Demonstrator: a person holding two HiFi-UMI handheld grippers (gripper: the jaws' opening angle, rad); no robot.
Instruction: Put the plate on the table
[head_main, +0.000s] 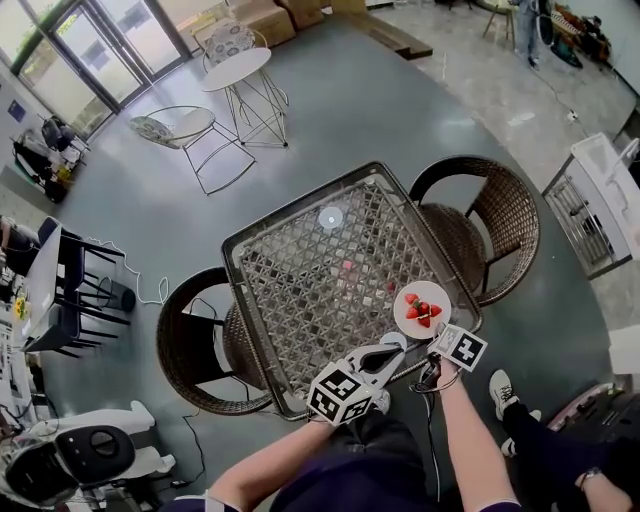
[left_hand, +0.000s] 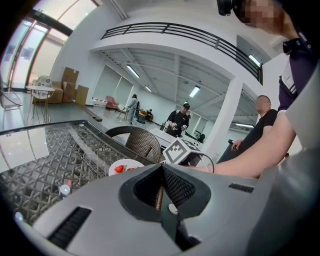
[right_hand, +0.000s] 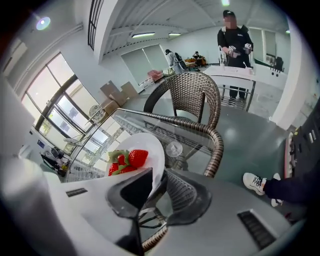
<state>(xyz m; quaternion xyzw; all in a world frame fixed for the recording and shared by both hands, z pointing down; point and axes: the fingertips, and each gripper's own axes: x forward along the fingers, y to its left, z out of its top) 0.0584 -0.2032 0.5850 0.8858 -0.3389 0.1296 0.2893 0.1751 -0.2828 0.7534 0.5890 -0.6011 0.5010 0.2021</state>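
Observation:
A white plate (head_main: 421, 308) with strawberries (head_main: 422, 313) on it is over the right front corner of the glass-topped lattice table (head_main: 300, 290). My right gripper (head_main: 432, 330) is shut on the plate's near rim; in the right gripper view the plate (right_hand: 145, 150) sits pinched between the jaws of this gripper (right_hand: 159, 172), with the strawberries (right_hand: 129, 161) just beyond. Whether the plate rests on the glass I cannot tell. My left gripper (head_main: 398, 343) hovers at the table's front edge, left of the plate, and it (left_hand: 162, 167) is shut and empty. The plate (left_hand: 125, 166) lies ahead of it.
Brown wicker chairs stand at the table's right (head_main: 490, 220) and left front (head_main: 195, 345). A small red-and-white item (head_main: 347, 265) lies mid-table. A round white table (head_main: 235, 70) and wire chairs stand far back. A person's shoe (head_main: 500, 385) is at the lower right.

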